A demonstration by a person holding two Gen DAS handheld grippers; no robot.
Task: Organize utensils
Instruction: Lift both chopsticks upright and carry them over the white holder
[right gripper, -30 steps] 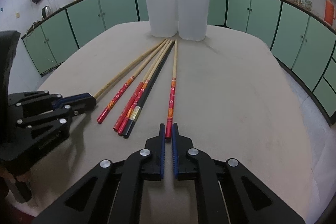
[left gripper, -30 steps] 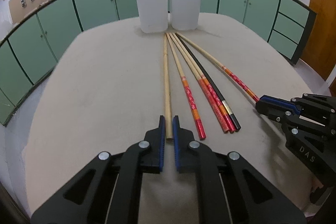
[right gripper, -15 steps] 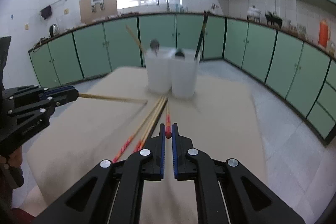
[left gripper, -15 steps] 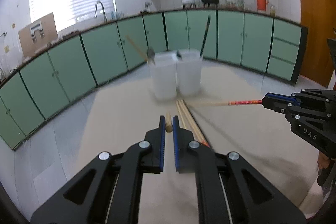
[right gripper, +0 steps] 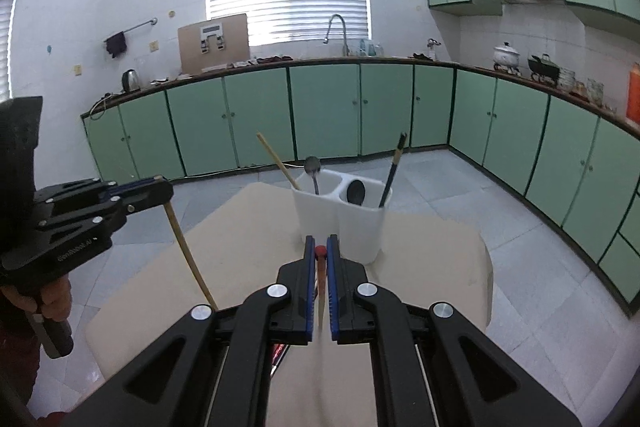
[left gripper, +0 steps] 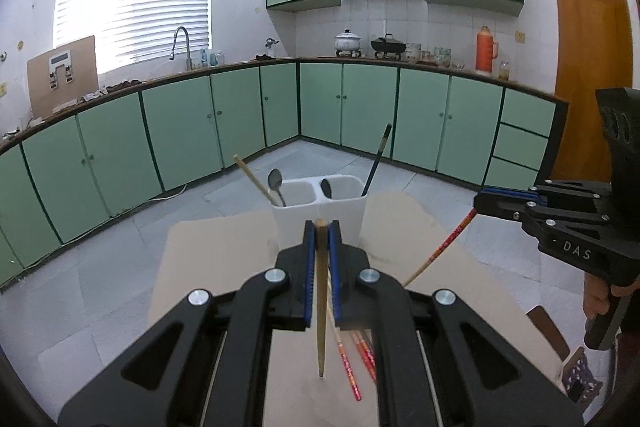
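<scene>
Both grippers are lifted above the table, each carrying one chopstick toward the white two-compartment holder. The left gripper is clenched on the plain wooden chopstick, which hangs tip-down, near-vertical, on my side of the holder. The right gripper is clamped on the red-patterned chopstick at its red end; seen from the left wrist it slants down toward the table, to the right of the holder. My plan for this step: carry each stick forward until its tip is above the holder's rim, bring it nearly upright, lower the tip inside, and only then let go. The likely fault is a tip catching the rim or the divider. The left compartment already holds a wooden stick and a spoon; the right holds a dark spoon and a black chopstick, so like should probably go with like. More patterned sticks lie on the table nearer me than the holder. Both grippers point level at the holder, side by side, well apart.
</scene>
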